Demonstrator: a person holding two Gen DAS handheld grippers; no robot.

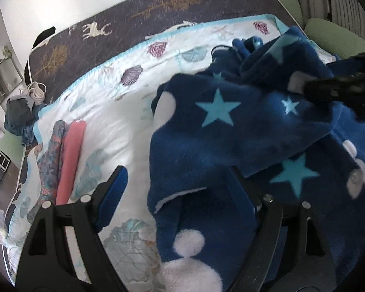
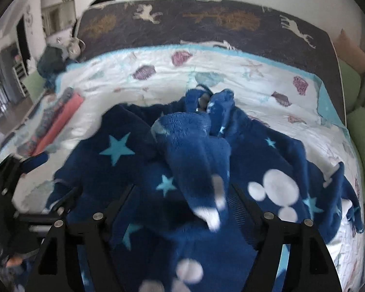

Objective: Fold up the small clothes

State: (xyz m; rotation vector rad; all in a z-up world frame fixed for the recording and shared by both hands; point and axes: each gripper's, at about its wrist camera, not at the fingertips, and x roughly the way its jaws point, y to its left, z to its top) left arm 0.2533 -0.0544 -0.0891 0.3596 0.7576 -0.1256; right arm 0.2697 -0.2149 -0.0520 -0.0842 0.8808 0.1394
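- Bed [image 1: 124, 112]: carries everything in view. It is covered by a white quilt printed with shells, over a dark blanket [image 1: 138, 22] with deer and trees that shows beyond the quilt's far edge.
- Blue fleece garment [image 1: 206, 141], also [image 2: 189, 146]: the task's thing, patterned with stars and white spots. It lies bunched on the quilt directly under and ahead of both grippers, with one layer thrown loosely over another, a ridge standing up along the middle, and a snap-fastened edge lying to the right of the left gripper. Judged from this, it is not yet folded: the cloth has still to be spread flat, the sides brought in and the length doubled.
- Finished work: two narrow bundles, one pink [image 1: 70, 160] and one patterned [image 1: 52, 155], lie side by side on the quilt to the left of the left gripper; they look like items already dealt with.
- Left gripper [image 1: 180, 194]: jaws stand wide; the left finger is clear over bare quilt, the right one lies against the fleece, nothing pinched.
- Right gripper [image 2: 182, 197]: jaws well apart, with the raised fold of fleece between the fingers, apparently not clamped; motion blur leaves this uncertain.
- Containers: none visible; only a dark heap of cloth [image 1: 19, 116] at the bed's far left corner.
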